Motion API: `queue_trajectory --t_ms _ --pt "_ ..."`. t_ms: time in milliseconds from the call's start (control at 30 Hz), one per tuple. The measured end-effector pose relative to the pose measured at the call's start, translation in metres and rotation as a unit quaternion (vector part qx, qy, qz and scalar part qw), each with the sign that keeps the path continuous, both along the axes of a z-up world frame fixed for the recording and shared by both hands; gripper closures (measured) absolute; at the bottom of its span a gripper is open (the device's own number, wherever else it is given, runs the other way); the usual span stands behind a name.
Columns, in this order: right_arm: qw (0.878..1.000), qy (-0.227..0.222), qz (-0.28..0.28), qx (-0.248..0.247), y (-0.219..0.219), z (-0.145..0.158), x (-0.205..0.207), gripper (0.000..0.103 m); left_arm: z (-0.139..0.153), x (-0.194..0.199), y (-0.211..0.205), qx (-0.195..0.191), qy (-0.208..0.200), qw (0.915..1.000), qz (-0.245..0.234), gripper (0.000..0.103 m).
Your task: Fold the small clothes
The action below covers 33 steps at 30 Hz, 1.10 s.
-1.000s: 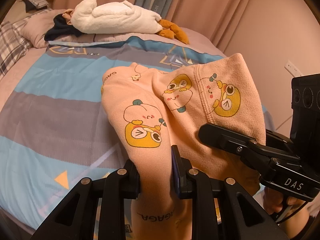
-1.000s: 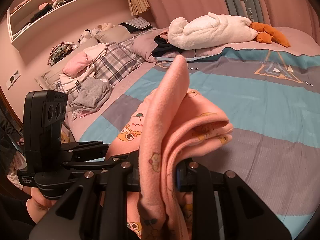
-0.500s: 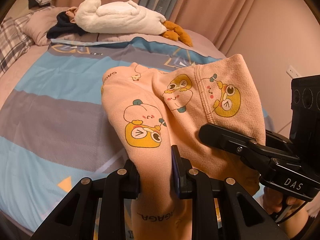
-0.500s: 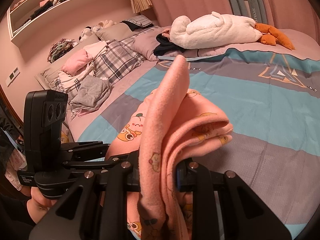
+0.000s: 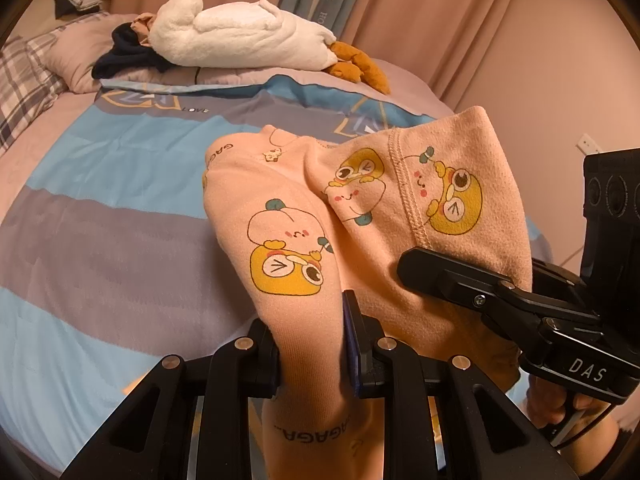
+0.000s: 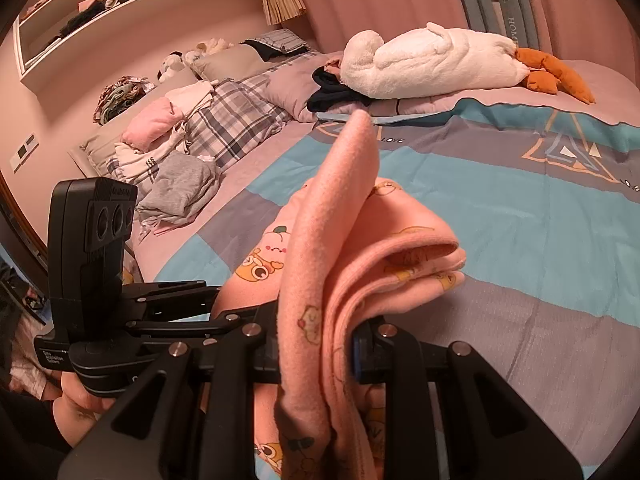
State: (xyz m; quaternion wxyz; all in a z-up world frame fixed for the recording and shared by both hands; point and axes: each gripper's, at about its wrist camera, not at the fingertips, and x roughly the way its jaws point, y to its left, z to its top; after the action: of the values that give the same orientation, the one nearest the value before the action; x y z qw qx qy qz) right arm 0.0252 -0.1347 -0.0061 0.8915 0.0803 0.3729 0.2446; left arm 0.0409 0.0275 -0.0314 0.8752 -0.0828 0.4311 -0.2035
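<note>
A small peach-pink garment (image 5: 304, 208) with yellow cartoon prints hangs folded between both grippers above the bed. My left gripper (image 5: 312, 356) is shut on its near edge by the "GAGAGA" print. My right gripper (image 6: 316, 356) is shut on a bunched, doubled edge of the same garment (image 6: 340, 220). In the left wrist view the right gripper (image 5: 472, 280) shows at the right, clamped on the cloth. In the right wrist view the left gripper (image 6: 176, 300) shows at the left, level with it.
A bed with a blue and grey striped cover (image 5: 104, 184) lies under the garment. A white plush goose (image 5: 240, 40) and dark clothes (image 5: 128, 60) lie at its far end. Plaid pillows and a grey clothes pile (image 6: 180, 184) sit along the left side.
Both grippers keep their hold on the garment. The views have shifted slightly forward over the bed; the garment's shape is unchanged.
</note>
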Motion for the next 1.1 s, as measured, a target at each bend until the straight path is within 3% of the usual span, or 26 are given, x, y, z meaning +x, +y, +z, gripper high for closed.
queue_trajectory --t_ms 1100 --pt "1.000 -0.002 0.000 0.003 -0.001 -0.014 0.079 0.080 -0.009 0.076 0.008 0.015 0.005 0.9999 0.001 0.080"
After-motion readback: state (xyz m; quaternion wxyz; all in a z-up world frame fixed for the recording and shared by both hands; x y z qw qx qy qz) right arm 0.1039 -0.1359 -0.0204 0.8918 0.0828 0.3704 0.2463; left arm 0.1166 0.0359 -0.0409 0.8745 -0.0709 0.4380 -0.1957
